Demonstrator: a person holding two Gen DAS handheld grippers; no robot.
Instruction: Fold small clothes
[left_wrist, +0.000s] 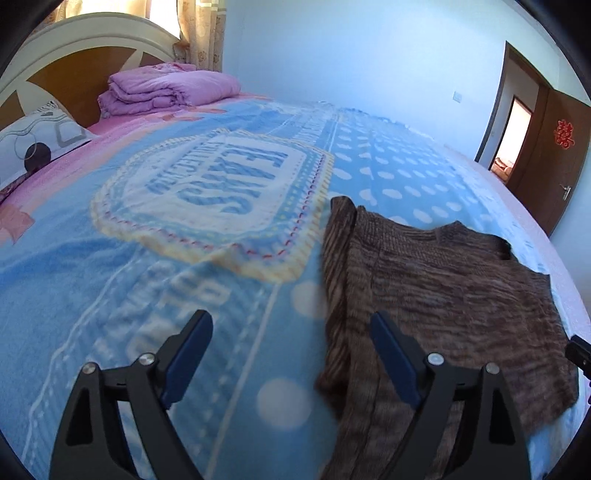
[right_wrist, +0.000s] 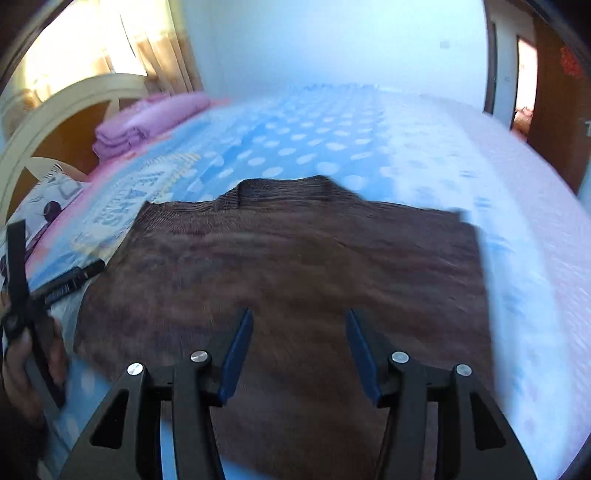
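A brown ribbed knit sweater (left_wrist: 443, 280) lies flat on a blue fleece blanket (left_wrist: 147, 280) with white dots and a stitched badge design, spread over a bed. In the left wrist view the sweater fills the lower right of the frame, its long axis running from the bottom edge up toward the centre, with one sleeve folded in along its left edge. The left gripper (left_wrist: 291, 328) sits at the bottom of that frame, jaws spread wide and holding nothing. One blue-padded finger is over the sweater's left edge, the other over bare blanket.

In the right wrist view the sweater (right_wrist: 295, 266) spans the middle of the frame, collar at upper centre, hem toward the bottom. The right gripper (right_wrist: 299, 321) hovers over the cloth near the hem, jaws partly apart and empty. The picture is blurred.

The right gripper looks nearer the garment's middle and the left nearer its side edge, so the next fold probably starts there. At upper left are a folded pink quilt (left_wrist: 170, 88) and a pillow (left_wrist: 40, 144).
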